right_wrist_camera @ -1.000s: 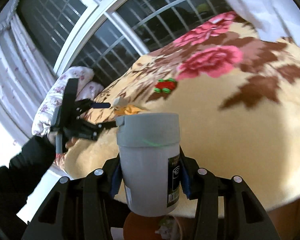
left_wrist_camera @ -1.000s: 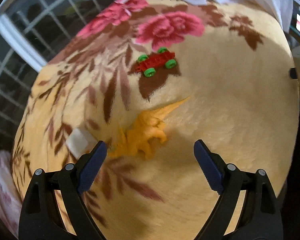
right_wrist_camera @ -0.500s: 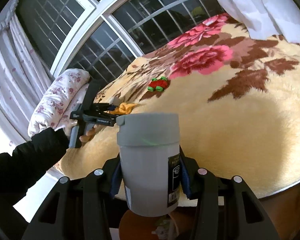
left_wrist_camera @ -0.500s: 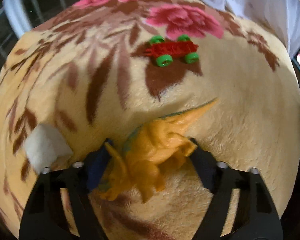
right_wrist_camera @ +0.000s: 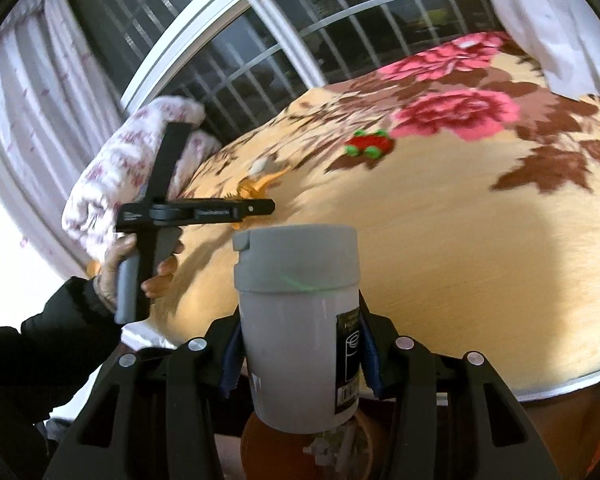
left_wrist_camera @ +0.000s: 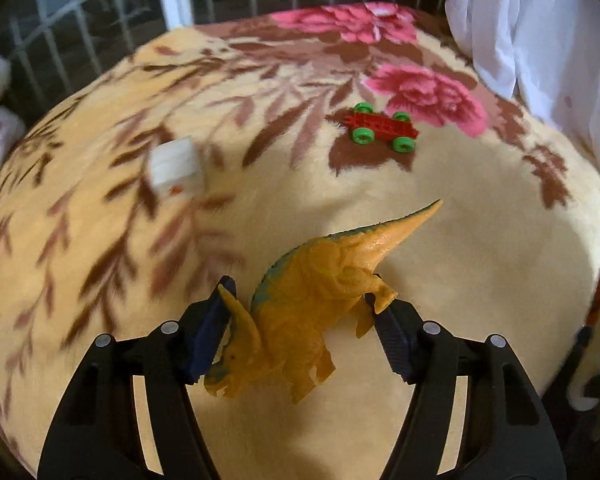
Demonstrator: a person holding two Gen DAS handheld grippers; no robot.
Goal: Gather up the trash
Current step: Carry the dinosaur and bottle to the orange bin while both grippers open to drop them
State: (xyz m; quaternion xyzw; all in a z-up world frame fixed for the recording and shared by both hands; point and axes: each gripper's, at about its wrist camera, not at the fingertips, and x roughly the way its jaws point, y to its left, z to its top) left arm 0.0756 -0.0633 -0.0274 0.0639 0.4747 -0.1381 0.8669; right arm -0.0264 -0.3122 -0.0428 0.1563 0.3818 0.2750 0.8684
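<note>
My left gripper (left_wrist_camera: 300, 320) is shut on an orange toy dinosaur (left_wrist_camera: 316, 280) and holds it above the floral blanket (left_wrist_camera: 480, 264). The dinosaur's tail points up and right. A white crumpled piece (left_wrist_camera: 175, 168) lies on the blanket to the far left. A red toy car with green wheels (left_wrist_camera: 382, 128) lies further back. My right gripper (right_wrist_camera: 298, 344) is shut on a grey lidded bin (right_wrist_camera: 298, 312), held upright off the bed's near edge. In the right wrist view the left gripper (right_wrist_camera: 256, 204) shows with the dinosaur (right_wrist_camera: 256, 188) over the blanket's left side.
A barred window (right_wrist_camera: 260, 60) runs behind the bed. White cloth (left_wrist_camera: 540, 32) hangs at the back right. A rolled floral quilt (right_wrist_camera: 124, 168) lies at the bed's left end. A round brown object (right_wrist_camera: 308, 444) sits below the bin.
My left gripper closed on the dinosaur and lifted it off the blanket. The white piece now shows further off to the left. The right gripper still holds the bin.
</note>
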